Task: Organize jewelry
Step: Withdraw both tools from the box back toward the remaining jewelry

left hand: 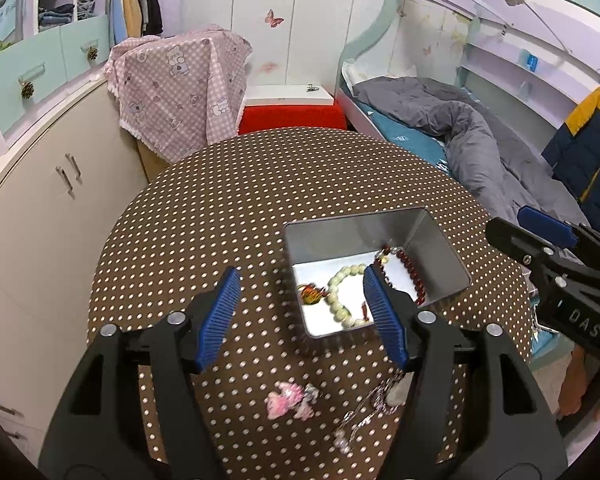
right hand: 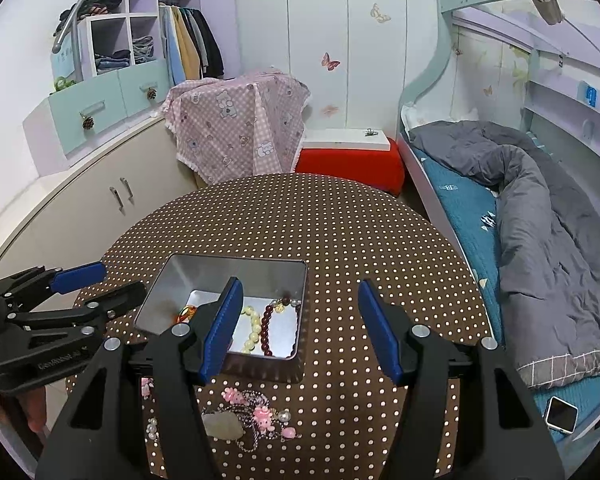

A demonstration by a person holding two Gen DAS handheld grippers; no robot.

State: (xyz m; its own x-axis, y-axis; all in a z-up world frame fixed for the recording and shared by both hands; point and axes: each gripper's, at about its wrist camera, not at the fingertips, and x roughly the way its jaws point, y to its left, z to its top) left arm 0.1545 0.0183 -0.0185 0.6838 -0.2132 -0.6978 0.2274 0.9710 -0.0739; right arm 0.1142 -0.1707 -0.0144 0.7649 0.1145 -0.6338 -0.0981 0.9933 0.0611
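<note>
An open silver tin (left hand: 342, 236) (right hand: 220, 272) sits on the round brown dotted table (left hand: 236, 208) (right hand: 340, 232). Inside it lie a pale bead bracelet (left hand: 340, 280) (right hand: 254, 326), a dark red bead bracelet (left hand: 410, 270) (right hand: 269, 320) and an orange piece (left hand: 312, 294) (right hand: 186, 313). In front of the tin lie a pink charm (left hand: 286, 398) (right hand: 260, 414) and a chain necklace with a grey stone pendant (left hand: 374, 404) (right hand: 224, 424). My left gripper (left hand: 300, 316) (right hand: 96, 284) is open and empty above the tin's near left edge. My right gripper (right hand: 300, 332) (left hand: 516, 228) is open and empty just right of the tin.
A bed with a grey duvet (right hand: 540, 208) runs along the right. A phone (right hand: 562, 414) lies on its near edge. Cream cabinets (left hand: 40, 216) stand left. A pink checked cloth (right hand: 240, 128) and a red box with a white lid (right hand: 348, 152) stand beyond the table.
</note>
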